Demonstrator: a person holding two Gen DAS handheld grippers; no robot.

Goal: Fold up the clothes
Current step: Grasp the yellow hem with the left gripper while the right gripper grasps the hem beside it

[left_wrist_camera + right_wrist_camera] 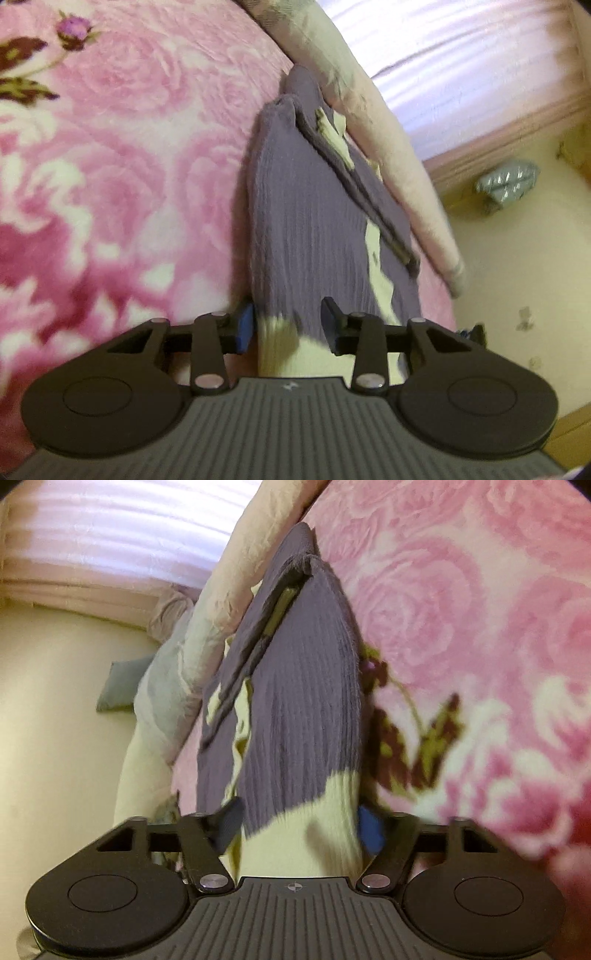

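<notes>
Pink rose-patterned blanket bears a purple garment, each hand-held gripper clamped on its cream hem.

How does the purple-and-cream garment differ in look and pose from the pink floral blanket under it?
The garment is ribbed, purple with cream ends; the blanket is plush, pink with printed roses. The garment is narrow and lies folded with layered edges; the blanket is spread wide beneath it. The garment's cream end sits between the jaws of the left gripper and the right gripper; the blanket is ungripped. Both are soft fabric.
</notes>
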